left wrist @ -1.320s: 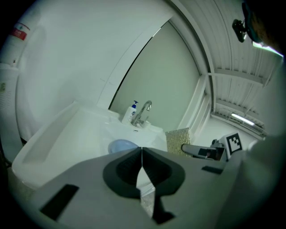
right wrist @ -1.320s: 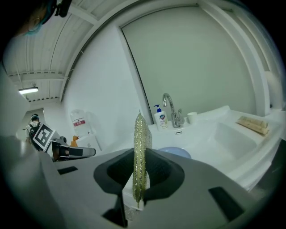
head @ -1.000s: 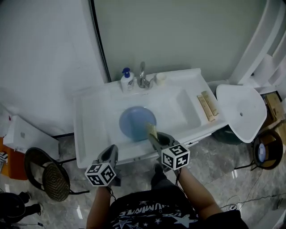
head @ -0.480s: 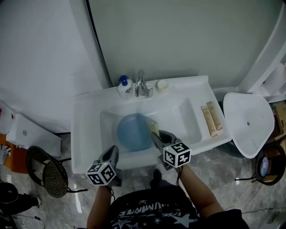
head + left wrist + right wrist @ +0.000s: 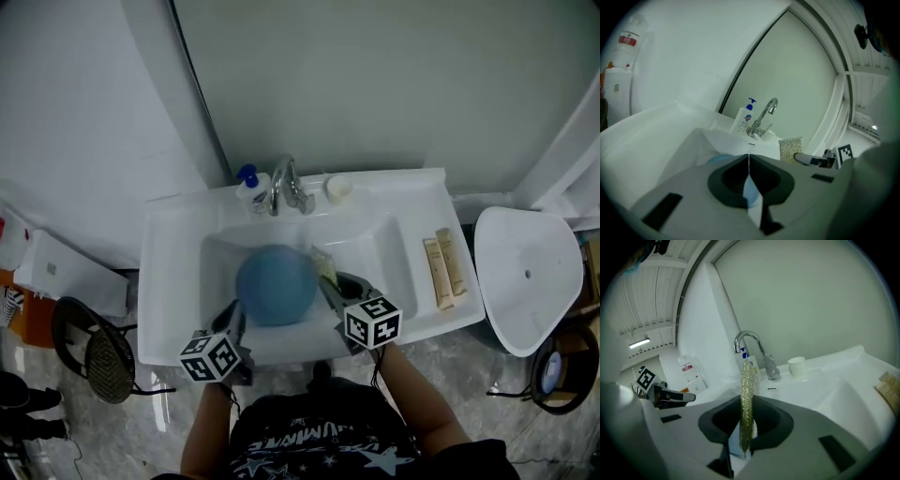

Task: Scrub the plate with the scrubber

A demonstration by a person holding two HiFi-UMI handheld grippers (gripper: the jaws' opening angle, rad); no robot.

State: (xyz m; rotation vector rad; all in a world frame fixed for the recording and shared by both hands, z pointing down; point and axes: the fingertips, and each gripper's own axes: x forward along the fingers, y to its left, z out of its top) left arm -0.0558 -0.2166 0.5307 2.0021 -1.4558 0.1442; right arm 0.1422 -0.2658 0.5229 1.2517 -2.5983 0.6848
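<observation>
A round blue plate [image 5: 275,284] lies in the basin of the white sink [image 5: 169,281]. My right gripper [image 5: 328,286] is shut on a thin yellow-green glittery scrubber [image 5: 323,269], held upright on edge [image 5: 747,399] just above the plate's right rim. My left gripper [image 5: 234,314] hangs over the sink's front edge near the plate's lower left, shut with nothing between its jaws [image 5: 749,157]. In the left gripper view the scrubber [image 5: 791,149] shows flat-on at the right and a sliver of the plate [image 5: 719,159] shows beyond the jaws.
A chrome faucet [image 5: 284,183], a blue-capped soap bottle [image 5: 248,187] and a white cup [image 5: 337,187] stand on the sink's back ledge. Two tan bars [image 5: 442,267] lie on its right ledge. A white stool [image 5: 530,272] stands at the right and a black chair [image 5: 98,352] at the left.
The head view has drifted, so the sink sits lower and nearer the grippers. Both grippers have come forward over the sink's front edge; the scrubber is now by the plate's right rim.
</observation>
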